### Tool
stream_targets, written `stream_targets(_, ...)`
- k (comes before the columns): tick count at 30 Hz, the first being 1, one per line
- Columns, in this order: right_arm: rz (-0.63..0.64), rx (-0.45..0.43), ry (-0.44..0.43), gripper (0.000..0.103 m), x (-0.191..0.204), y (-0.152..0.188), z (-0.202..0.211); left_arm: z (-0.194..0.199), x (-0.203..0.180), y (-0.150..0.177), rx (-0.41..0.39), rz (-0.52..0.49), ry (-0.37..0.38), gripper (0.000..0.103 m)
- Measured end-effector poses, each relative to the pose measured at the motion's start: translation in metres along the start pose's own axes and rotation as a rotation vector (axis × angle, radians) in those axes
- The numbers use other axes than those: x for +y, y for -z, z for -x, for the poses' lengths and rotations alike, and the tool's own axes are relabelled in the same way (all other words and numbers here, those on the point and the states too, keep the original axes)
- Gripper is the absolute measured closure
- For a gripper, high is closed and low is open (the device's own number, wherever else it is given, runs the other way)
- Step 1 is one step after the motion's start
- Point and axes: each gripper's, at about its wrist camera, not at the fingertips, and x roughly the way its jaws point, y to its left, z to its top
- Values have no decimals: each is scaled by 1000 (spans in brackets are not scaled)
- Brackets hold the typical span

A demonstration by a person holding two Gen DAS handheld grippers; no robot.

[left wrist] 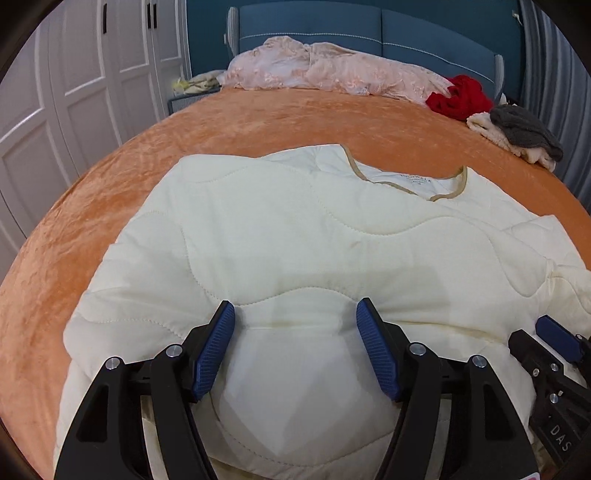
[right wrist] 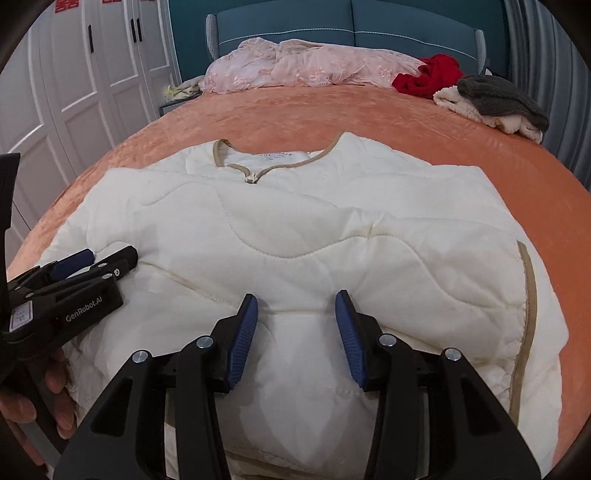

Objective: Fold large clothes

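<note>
Left jaws: we hold the left gripper (left wrist: 295,350) with its blue ribbed pads spread wide; the cloth lies beneath the gap, and neither pad pinches it.

Right jaws: our right gripper (right wrist: 295,341) is spread too, though less wide, with nothing caught between its pads; the fabric bulges up under the gap.

Garment: the cream-white quilted padded jacket with tan trim (right wrist: 295,221) lies spread on the bed, neckline away from us, its near hem folded up over the body so a doubled edge runs right at the tips of both grippers.

Relation: both pairs of jaws sit side by side over the near, folded part of the jacket, the left gripper towards its left side and the right one towards the tan-edged right side.

Step in hand: we judge that one fold of the bottom part is laid down and let go, with both grippers free above it.

Next move: we reckon it calls for a fresh grip on an edge or side of the jacket, both jaws closing on the thick padding together so the layers do not slide apart.

Bed: the orange velvety bedspread (left wrist: 258,122) carries the jacket, with bare cover all round it.

Further off: a rumpled pink lacy quilt (left wrist: 325,70), a red knitted garment (left wrist: 458,98) and a grey and cream fleece pile (right wrist: 491,101) lie by the blue padded headboard (left wrist: 369,29), well apart from our work.
</note>
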Motion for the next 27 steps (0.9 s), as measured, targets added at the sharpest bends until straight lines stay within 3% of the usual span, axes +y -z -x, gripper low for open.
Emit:
stream_targets(20, 14, -42, 22, 60, 4, 11, -3, -8, -5, 11, -44, -18, -41, 33)
stream_targets(25, 0, -24, -6, 56, 2, 5, 2, -4, -3, 6, -26, -3, -20, 32)
stream_targets(27, -2, -35, -39, 51, 1, -3, 14, 6, 5, -4, 1, 25, 21, 32)
